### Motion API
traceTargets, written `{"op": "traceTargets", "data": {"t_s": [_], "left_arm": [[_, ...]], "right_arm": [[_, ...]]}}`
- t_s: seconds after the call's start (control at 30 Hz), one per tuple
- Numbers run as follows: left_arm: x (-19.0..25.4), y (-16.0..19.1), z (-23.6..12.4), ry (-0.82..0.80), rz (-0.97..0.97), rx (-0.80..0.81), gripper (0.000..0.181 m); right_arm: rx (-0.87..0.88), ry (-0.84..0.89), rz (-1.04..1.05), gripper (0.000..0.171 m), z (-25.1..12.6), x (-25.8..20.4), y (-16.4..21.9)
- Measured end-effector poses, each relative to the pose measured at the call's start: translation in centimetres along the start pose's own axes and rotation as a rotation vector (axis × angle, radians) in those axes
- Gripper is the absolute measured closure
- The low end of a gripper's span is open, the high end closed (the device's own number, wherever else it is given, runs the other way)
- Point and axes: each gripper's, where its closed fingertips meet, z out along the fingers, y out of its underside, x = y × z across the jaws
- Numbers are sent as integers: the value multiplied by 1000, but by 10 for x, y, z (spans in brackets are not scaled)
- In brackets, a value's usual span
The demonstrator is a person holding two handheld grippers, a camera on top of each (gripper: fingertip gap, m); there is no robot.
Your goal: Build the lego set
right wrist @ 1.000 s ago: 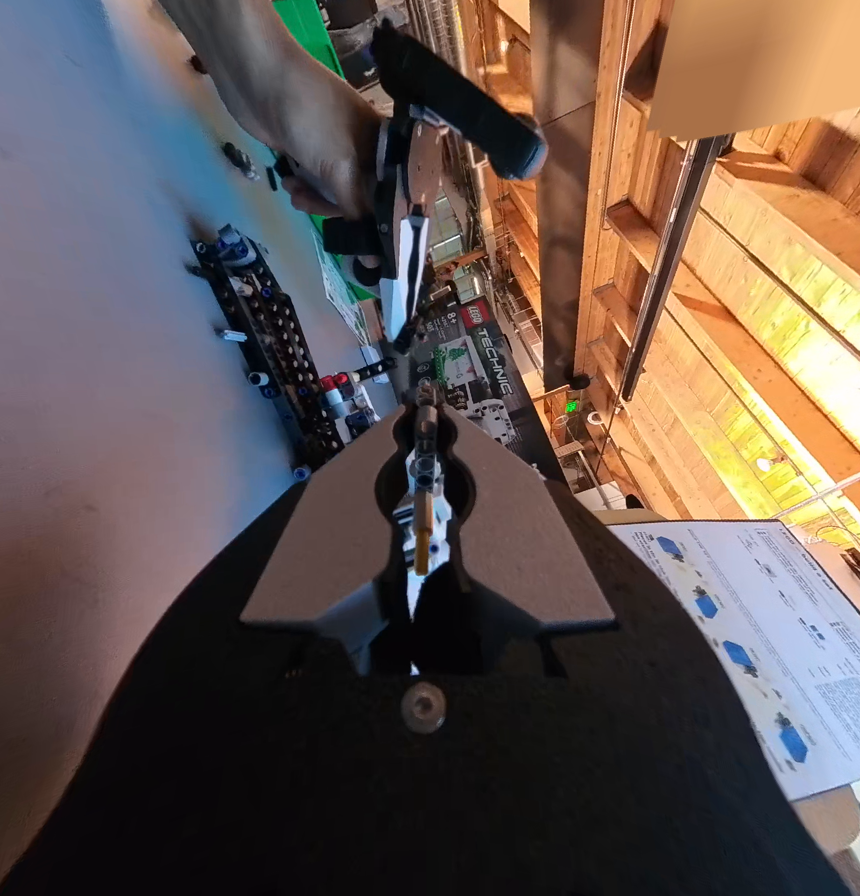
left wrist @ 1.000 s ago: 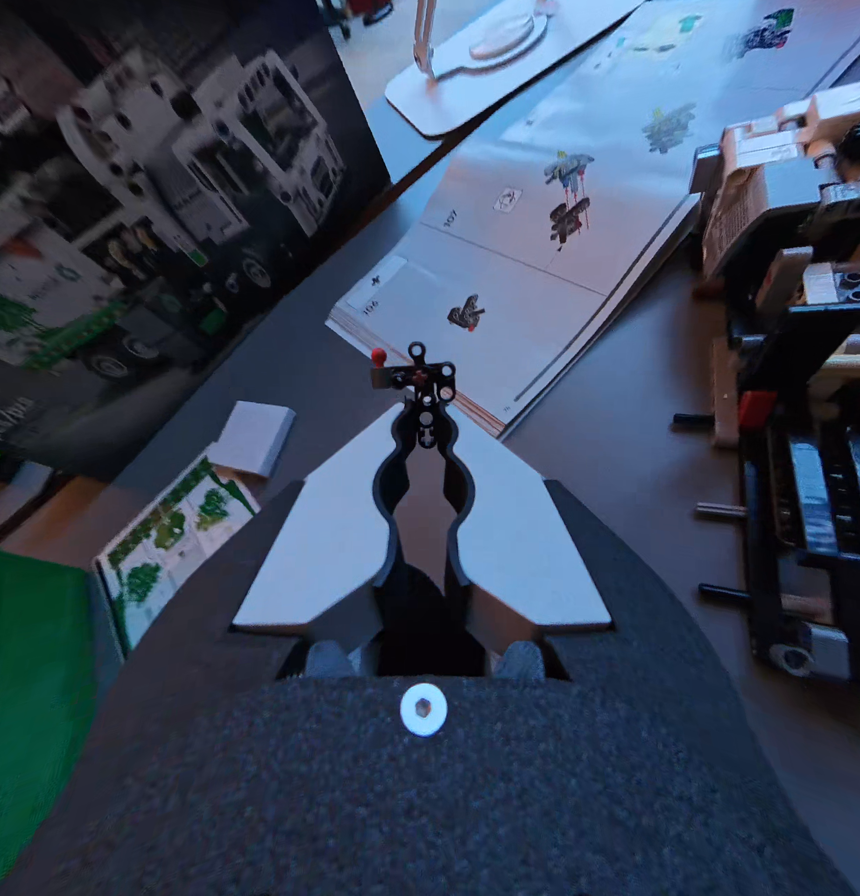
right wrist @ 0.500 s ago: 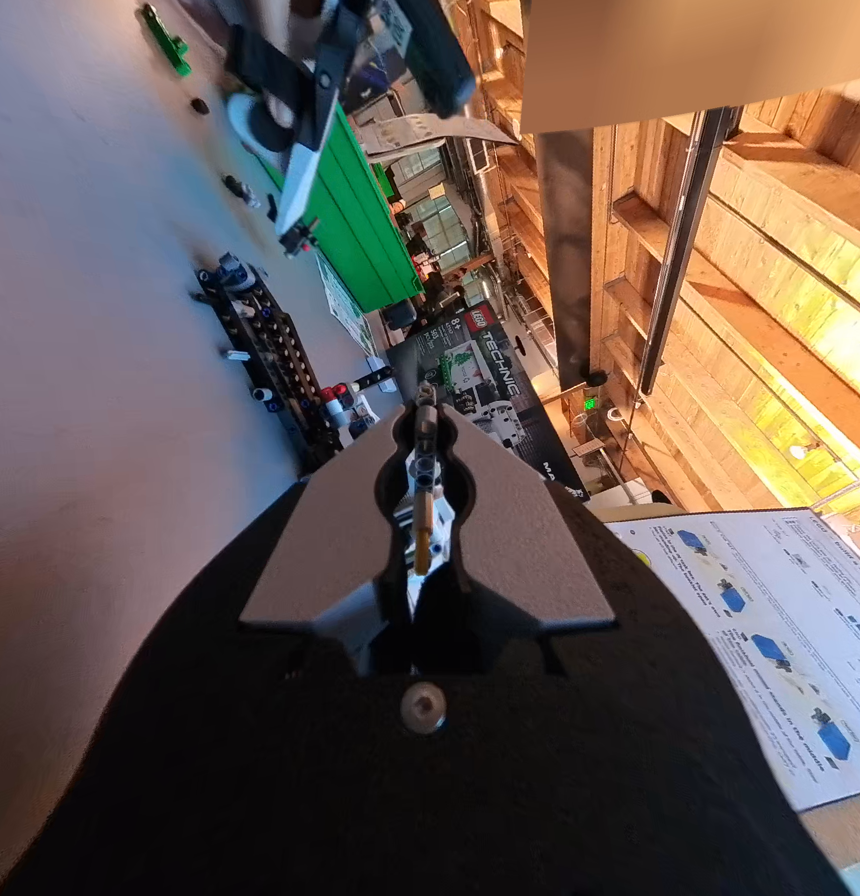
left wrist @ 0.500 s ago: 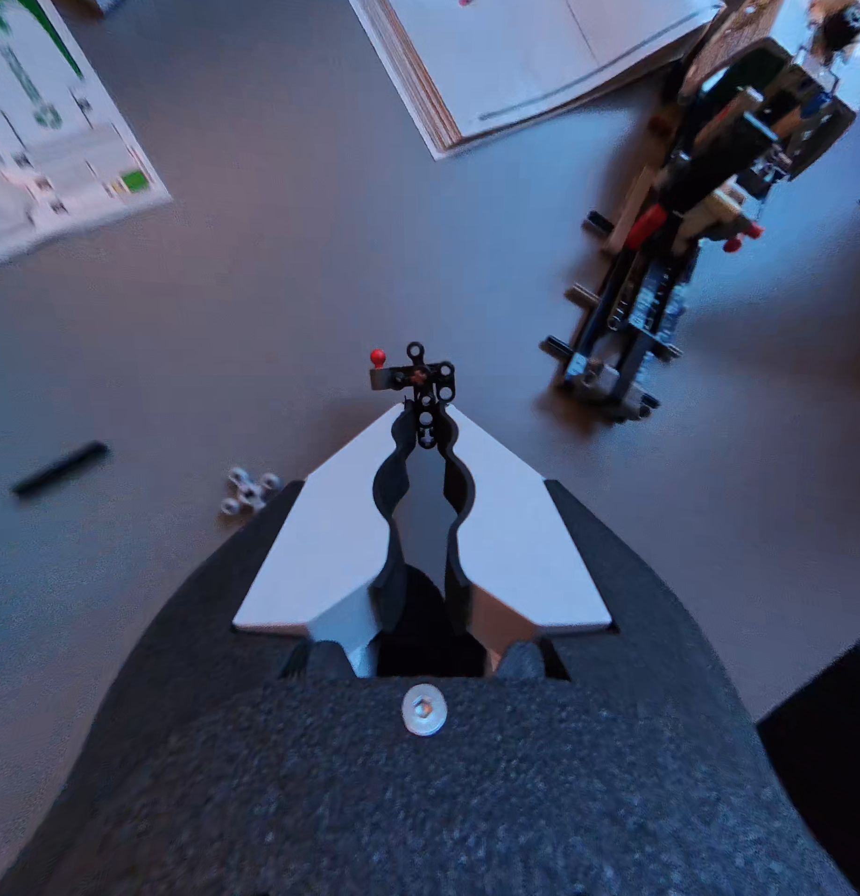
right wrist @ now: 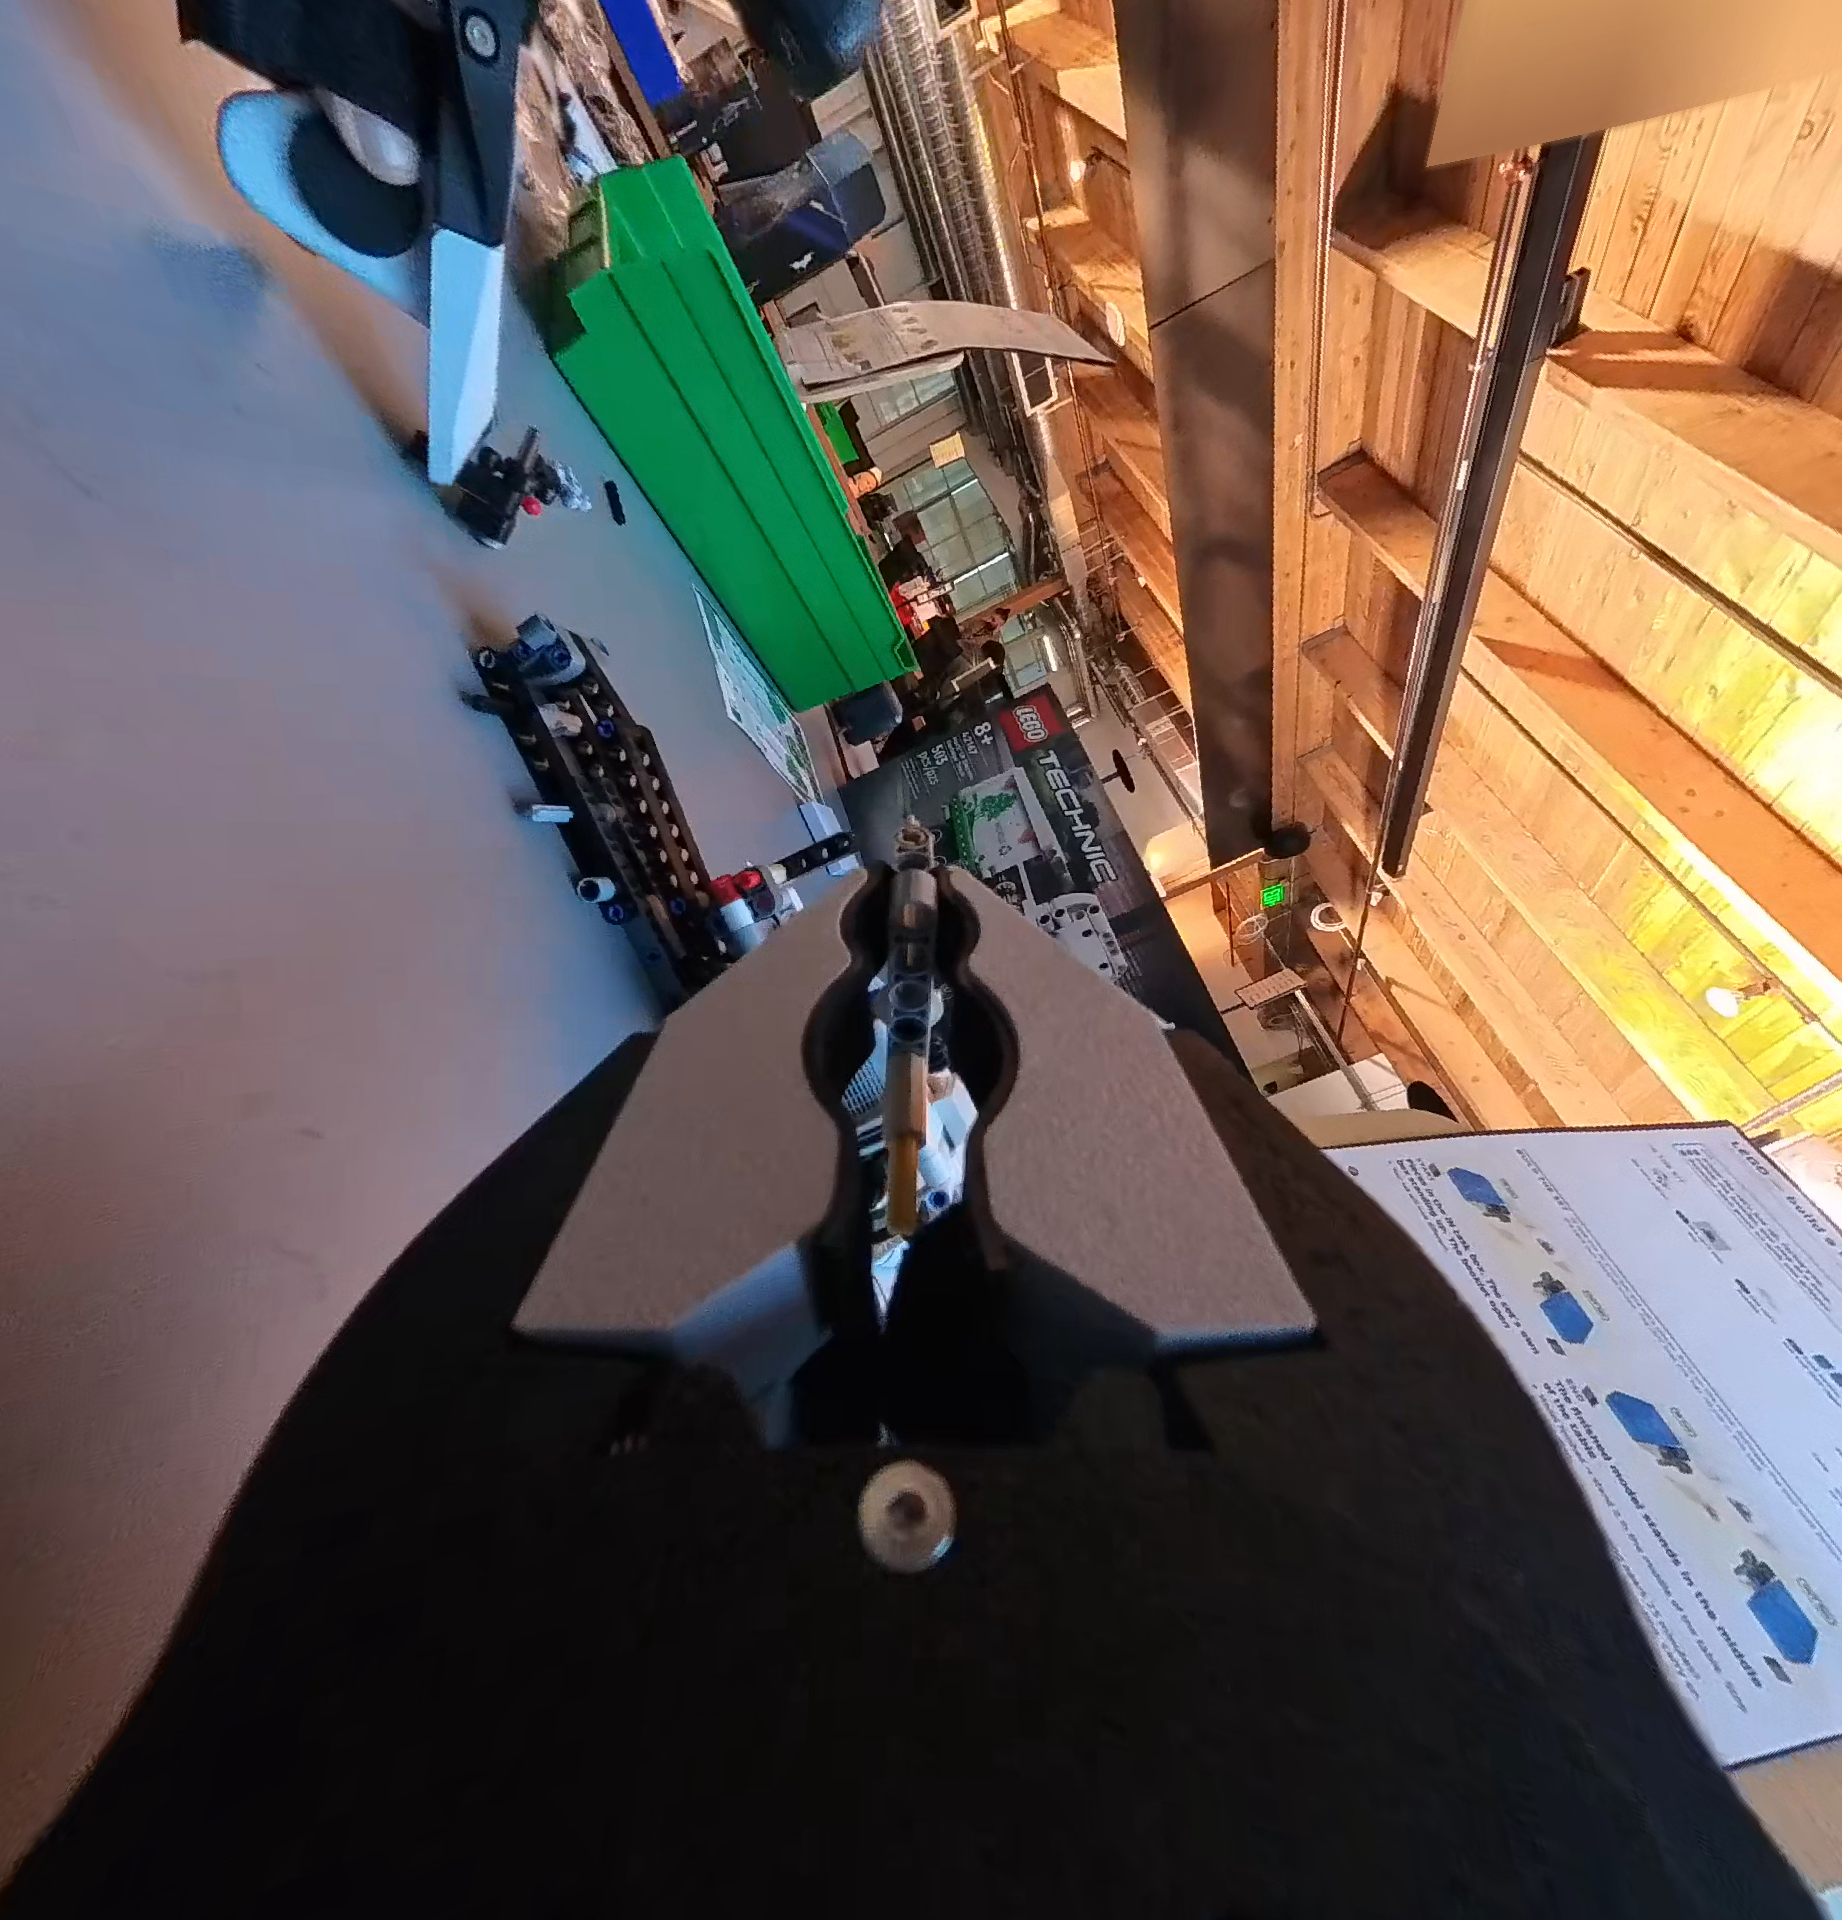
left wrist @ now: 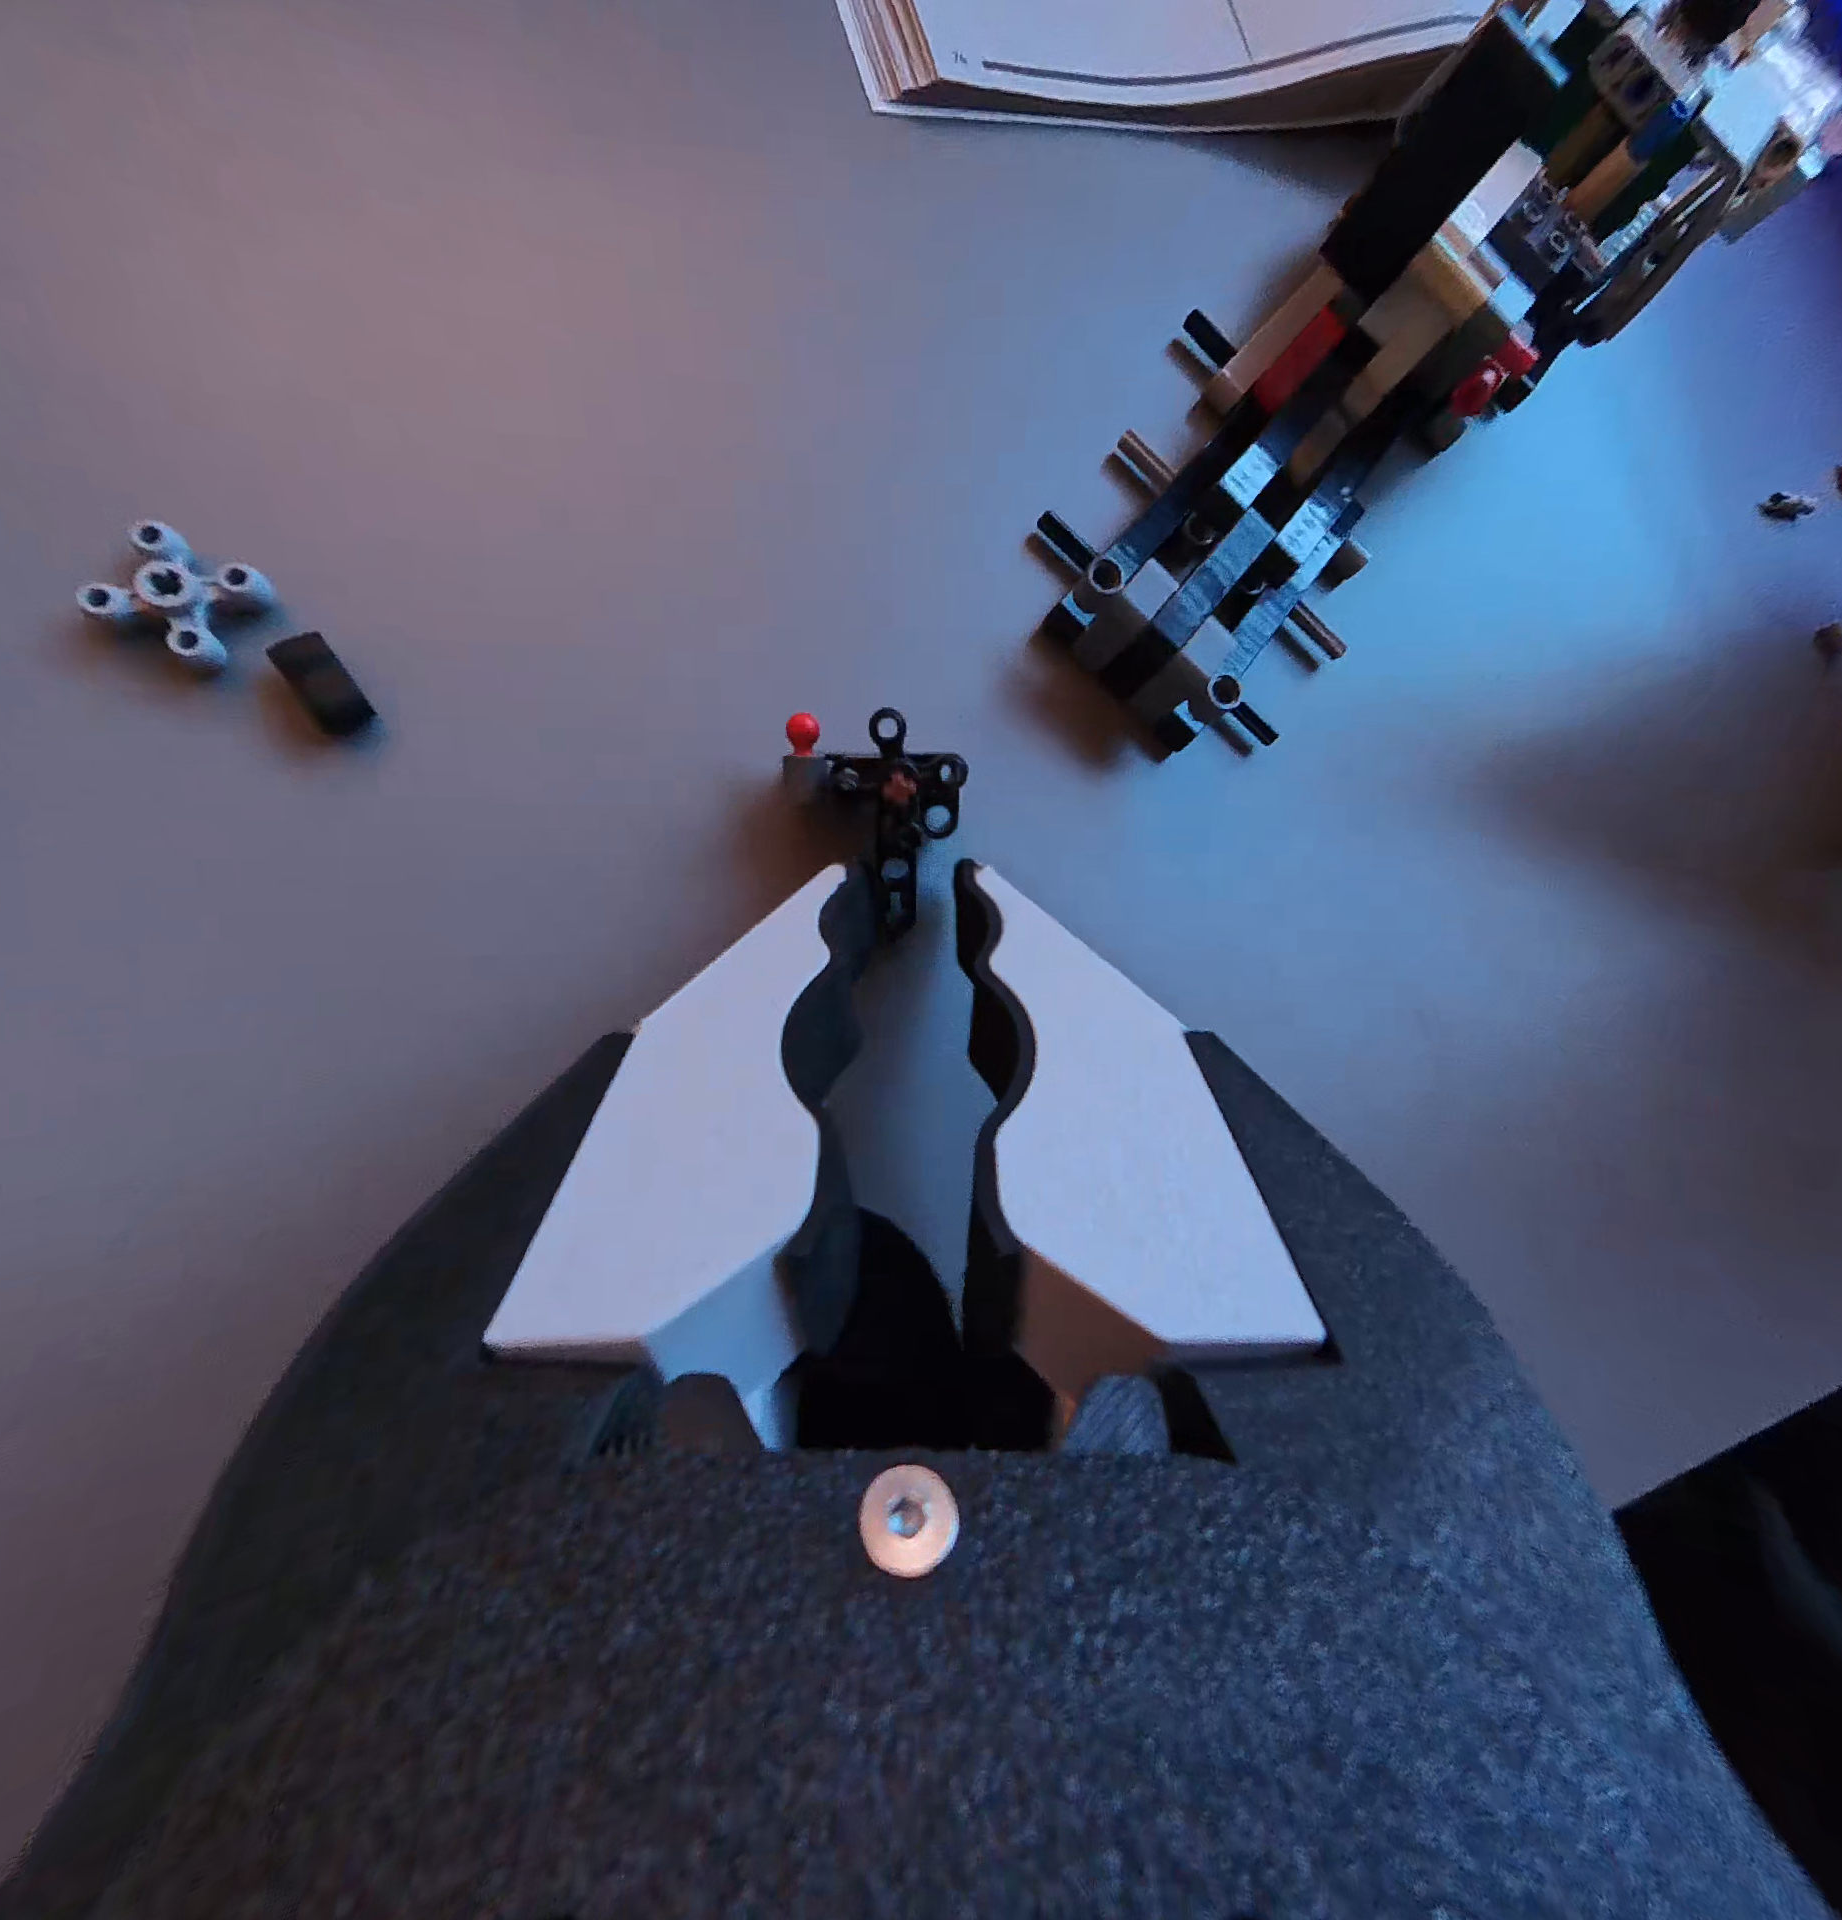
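Left gripper (left wrist: pixel 901 883): jaws parted, small black sub-assembly (left wrist: pixel 886 790) between the tips, probably resting on the table.
Right gripper (right wrist: pixel 912 894): clenched on a grey beam with tan axle (right wrist: pixel 909 1039).
Chassis (left wrist: pixel 1343 416): partly built on the table.
Left: both pieces unattached; loose parts remain.

Parted fingers (left wrist: pixel 1000 914) around black subassembly (left wrist: pixel 891 800)
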Motion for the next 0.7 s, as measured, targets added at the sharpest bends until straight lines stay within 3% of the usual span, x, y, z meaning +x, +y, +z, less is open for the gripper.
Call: {"op": "traceTargets", "data": {"t_s": [0.03,0.37,0.6,0.7], "left_arm": [[3,0,0,16,-14,8,166],[38,0,-5,131,60,45,157],[-6,-12,-32,-213,627,-28,154],[-15,-16,-20,-211,748,-80,151]], "right_arm": [[-1,0,-5,165,0,0,0],[-26,2,-8,166,0,1,4],[-35,4,-3,166,-1,3,6],[-40,-8,-6,165,0,0,7]]}}
